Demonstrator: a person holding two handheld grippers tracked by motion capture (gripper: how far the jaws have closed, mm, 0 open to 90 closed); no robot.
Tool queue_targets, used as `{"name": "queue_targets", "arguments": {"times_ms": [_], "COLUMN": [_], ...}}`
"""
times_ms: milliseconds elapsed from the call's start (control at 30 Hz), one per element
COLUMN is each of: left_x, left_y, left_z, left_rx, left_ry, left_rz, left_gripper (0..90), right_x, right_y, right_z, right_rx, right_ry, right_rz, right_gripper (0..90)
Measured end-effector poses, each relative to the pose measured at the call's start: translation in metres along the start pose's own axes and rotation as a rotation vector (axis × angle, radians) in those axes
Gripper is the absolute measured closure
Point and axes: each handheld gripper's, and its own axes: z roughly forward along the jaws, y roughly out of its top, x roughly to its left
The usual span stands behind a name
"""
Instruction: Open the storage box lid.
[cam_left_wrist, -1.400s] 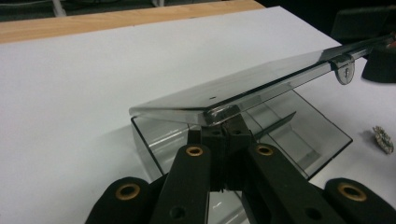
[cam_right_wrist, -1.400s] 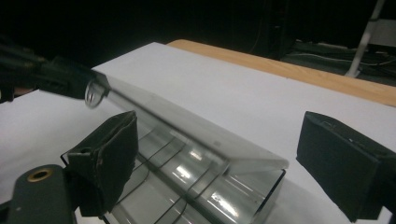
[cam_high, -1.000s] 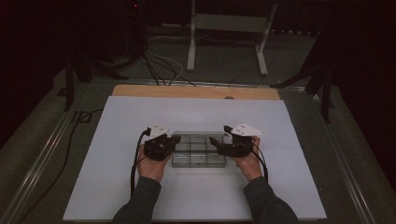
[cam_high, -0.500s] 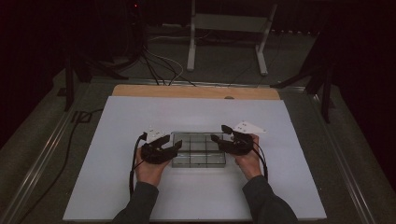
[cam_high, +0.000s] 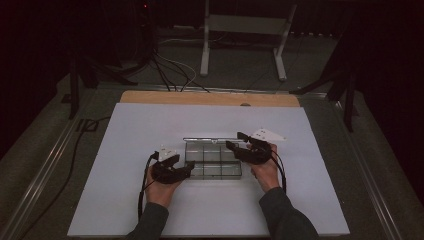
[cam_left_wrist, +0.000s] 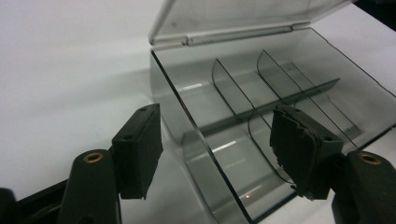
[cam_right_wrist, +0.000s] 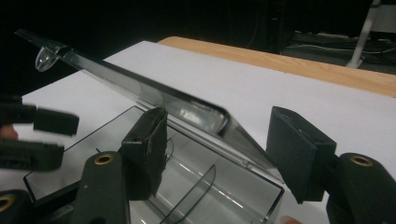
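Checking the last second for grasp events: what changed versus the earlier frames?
The left gripper has come down to the near-left corner of the clear compartment box; its jaws have just been opening and now straddle the box wall without pressing it. The right gripper stays at the raised lid. The box has not shifted on the white mat.

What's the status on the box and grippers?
Left gripper jaws just opening, straddling the clear compartment box's end wall, not gripping. Right gripper open around the raised lid. Compartments empty, nothing in the way.
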Motion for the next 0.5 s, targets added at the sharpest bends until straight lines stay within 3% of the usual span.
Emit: {"name": "queue_targets", "arguments": {"times_ms": [500], "left_x": [0.000], "left_y": [-0.014], "left_z": [0.009], "left_rx": [0.034], "left_ry": [0.010], "left_rz": [0.002], "left_gripper": [47.0], "right_x": [-0.004], "right_y": [0.001], "right_z": [0.004], "right_rx": [-0.012], "right_ry": [0.002], "right_rz": [0.040], "right_gripper": [38.2]}}
